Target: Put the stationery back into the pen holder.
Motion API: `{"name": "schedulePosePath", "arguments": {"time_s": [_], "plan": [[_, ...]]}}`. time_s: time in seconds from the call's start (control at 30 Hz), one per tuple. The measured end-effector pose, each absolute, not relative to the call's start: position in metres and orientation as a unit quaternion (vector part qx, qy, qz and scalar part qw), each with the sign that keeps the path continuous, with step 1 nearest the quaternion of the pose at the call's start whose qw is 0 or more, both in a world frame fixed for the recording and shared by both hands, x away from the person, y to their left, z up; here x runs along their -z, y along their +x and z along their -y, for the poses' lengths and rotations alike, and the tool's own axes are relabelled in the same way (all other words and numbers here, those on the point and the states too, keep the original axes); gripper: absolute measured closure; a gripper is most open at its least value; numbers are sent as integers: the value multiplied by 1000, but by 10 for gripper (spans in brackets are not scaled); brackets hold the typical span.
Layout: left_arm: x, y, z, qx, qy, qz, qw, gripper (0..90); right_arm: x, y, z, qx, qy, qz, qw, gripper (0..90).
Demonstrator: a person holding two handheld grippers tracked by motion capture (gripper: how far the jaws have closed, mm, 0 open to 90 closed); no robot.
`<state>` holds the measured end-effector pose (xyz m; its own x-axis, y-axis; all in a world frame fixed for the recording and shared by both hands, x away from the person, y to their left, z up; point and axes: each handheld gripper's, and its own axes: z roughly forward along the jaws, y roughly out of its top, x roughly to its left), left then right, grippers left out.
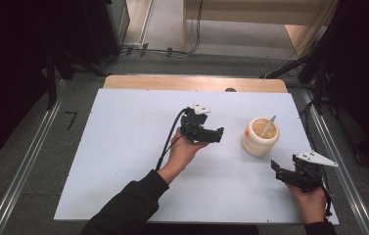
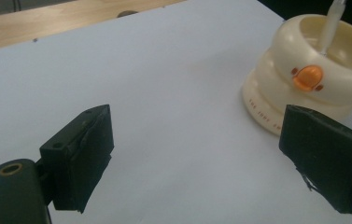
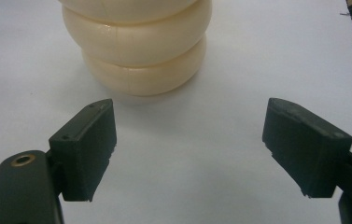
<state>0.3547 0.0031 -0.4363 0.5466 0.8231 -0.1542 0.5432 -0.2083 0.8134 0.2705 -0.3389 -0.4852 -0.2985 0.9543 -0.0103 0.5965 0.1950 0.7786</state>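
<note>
A cream ribbed pot (image 1: 260,136) with an orange button stands on the white table (image 1: 123,147), right of centre. A pale stick (image 1: 268,125) leans inside it. My left gripper (image 1: 219,133) hovers just left of the pot and points at it, open with nothing between its jaws. In the left gripper view the pot (image 2: 311,74) sits at the upper right, the stick (image 2: 330,23) rising from it. My right gripper (image 1: 276,169) rests near the table's front right, open and empty. In the right gripper view the pot (image 3: 138,44) stands just ahead of the jaws.
A wooden strip (image 1: 194,83) borders the table's far edge. Metal rails (image 1: 25,161) run along both sides of the table. Dark stands and cables (image 1: 148,49) lie on the floor behind. Bare white table spreads to the left of my left hand.
</note>
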Motion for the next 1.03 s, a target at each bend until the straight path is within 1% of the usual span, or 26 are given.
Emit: {"name": "schedulePosePath", "arguments": {"time_s": [0.33, 0.5, 0.67, 0.73, 0.9, 1.03], "plan": [[458, 322, -76, -176, 740, -493, 421, 107, 485, 271, 337, -341, 531, -730, 261, 162], [470, 302, -113, -187, 721, -519, 418, 107, 486, 272, 335, -338, 530, -733, 261, 161], [471, 277, -150, -202, 709, -535, 412, 107, 485, 272, 334, -337, 531, -732, 262, 161], [473, 264, -168, -210, 697, -547, 412, 108, 485, 272, 334, -337, 529, -733, 263, 161], [488, 235, -214, -227, 680, -582, 385, 107, 485, 272, 335, -337, 532, -731, 263, 161], [492, 217, -246, -237, 651, -610, 385, 97, 482, 270, 338, -344, 536, -725, 263, 158]]}}
